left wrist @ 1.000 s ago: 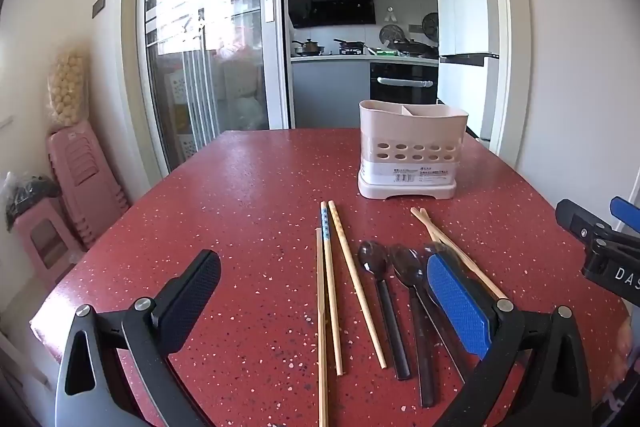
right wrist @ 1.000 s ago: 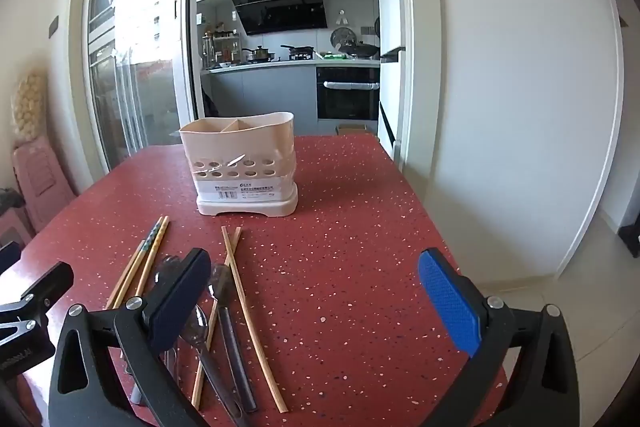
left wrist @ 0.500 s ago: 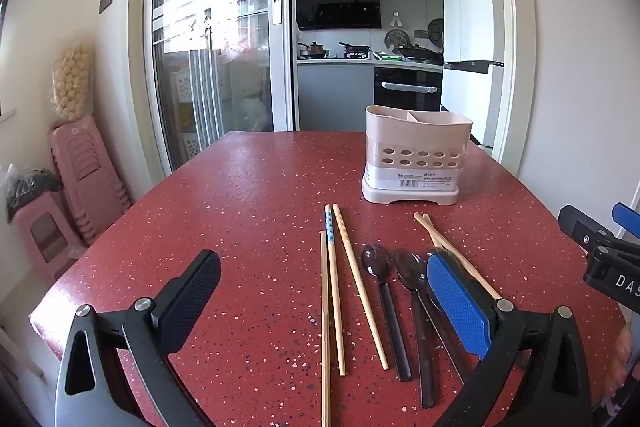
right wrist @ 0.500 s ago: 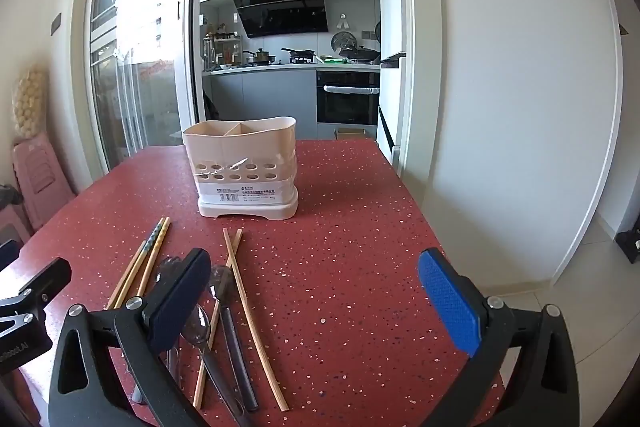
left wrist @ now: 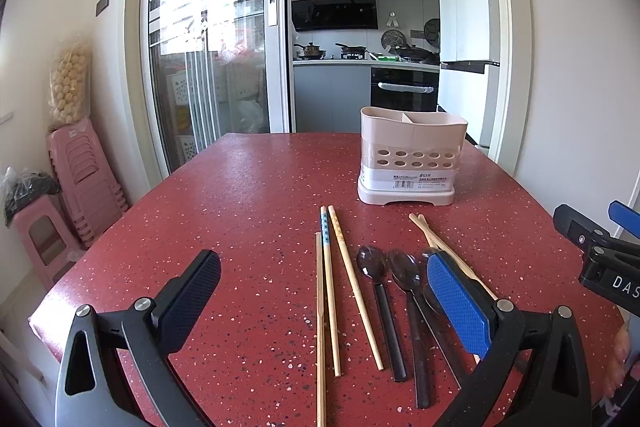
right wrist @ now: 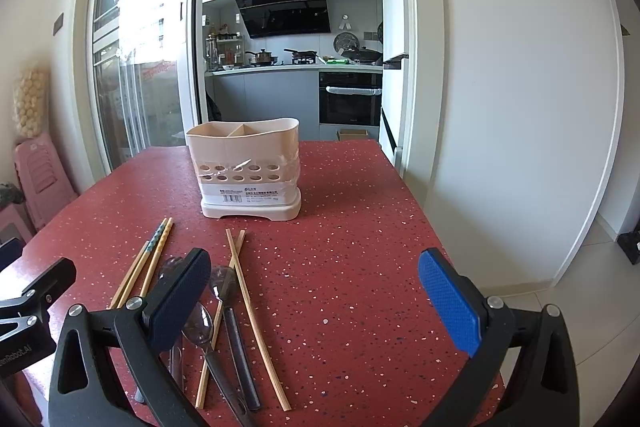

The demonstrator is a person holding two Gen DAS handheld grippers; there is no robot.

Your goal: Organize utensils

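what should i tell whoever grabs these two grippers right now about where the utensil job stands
Left gripper: jaws open, empty, above the near table edge.
Right gripper: jaws open, empty.
Utensil holder stands upright at the far side of the red table; nothing shows above its rim.
On the table: three chopsticks side by side, dark spoons to their right, then a crossed chopstick pair.
Done: nothing placed yet.
Left: everything goes into the holder.

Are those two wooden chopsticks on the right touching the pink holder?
Apart. The right wrist view shows bare red table between the tips of the crossed wooden chopsticks and the base of the pink plastic utensil holder.
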